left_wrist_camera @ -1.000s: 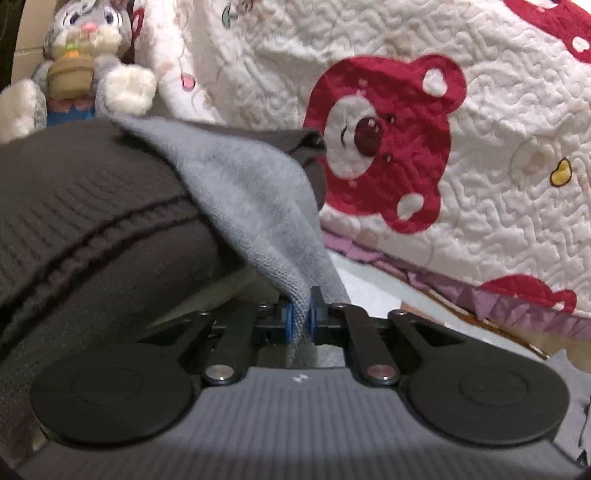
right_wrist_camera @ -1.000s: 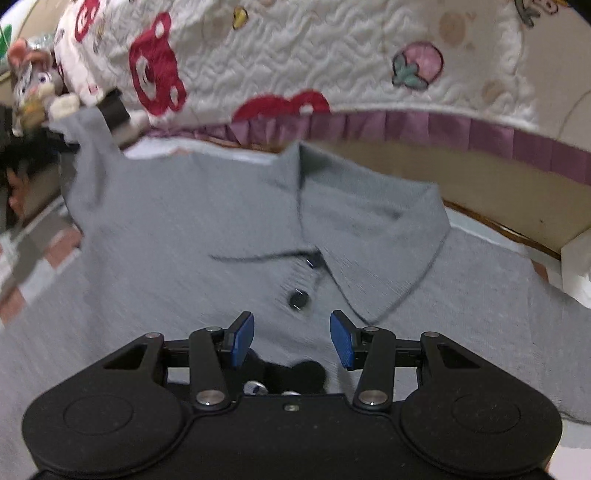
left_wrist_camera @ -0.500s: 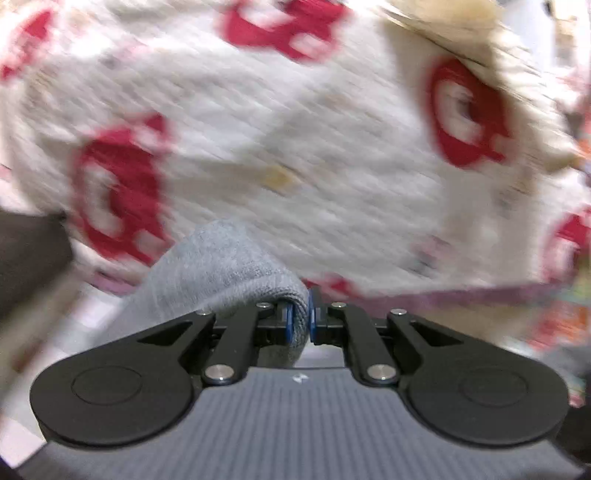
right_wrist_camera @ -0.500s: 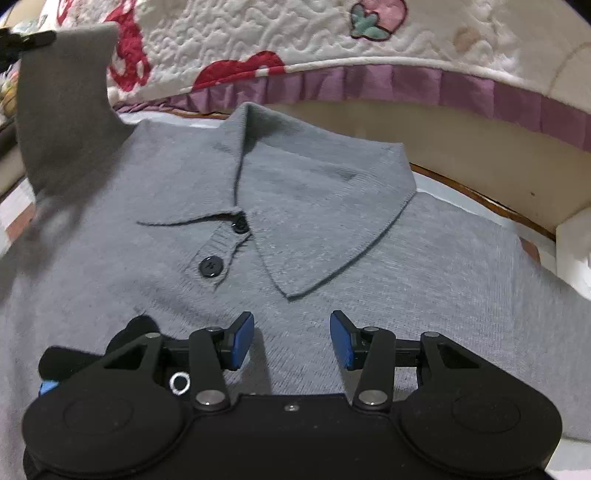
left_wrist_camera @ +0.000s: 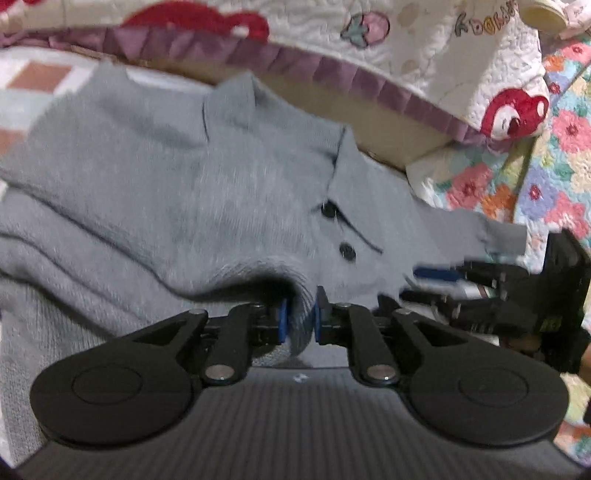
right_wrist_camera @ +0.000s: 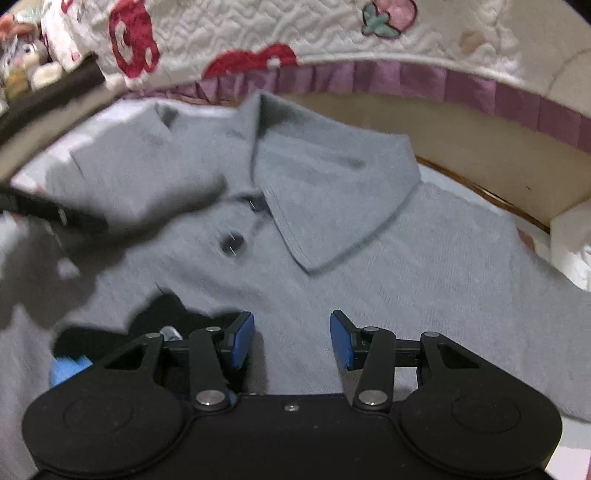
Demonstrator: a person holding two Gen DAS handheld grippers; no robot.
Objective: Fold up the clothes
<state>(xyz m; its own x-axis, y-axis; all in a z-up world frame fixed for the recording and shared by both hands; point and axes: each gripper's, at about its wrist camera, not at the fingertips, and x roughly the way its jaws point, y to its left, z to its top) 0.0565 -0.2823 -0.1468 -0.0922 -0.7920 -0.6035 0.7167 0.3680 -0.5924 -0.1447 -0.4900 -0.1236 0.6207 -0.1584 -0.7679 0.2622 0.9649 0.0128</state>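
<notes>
Below a quilt (right_wrist_camera: 229, 33), left claw (left_wrist_camera: 298, 319) pinches the grey sweater (right_wrist_camera: 424, 258) (right claw (right_wrist_camera: 291, 338) gapes wide).

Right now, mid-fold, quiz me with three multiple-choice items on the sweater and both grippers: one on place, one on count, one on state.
1. Where do the grey polo sweater's dark buttons sit?
A. under the collar, on the placket
B. on a cuff
C. along the hem

2. How many buttons show?
A. one
B. two
C. four

3. What are the grippers doing?
A. both open
B. left gripper shut on sweater fabric, right gripper open
C. right shut, left open

Answers: 1 A, they sit just below the collar opening. 2 B, two dark discs show. 3 B, grey knit is pinched between the left jaws; the right jaws stand apart, empty.
</notes>
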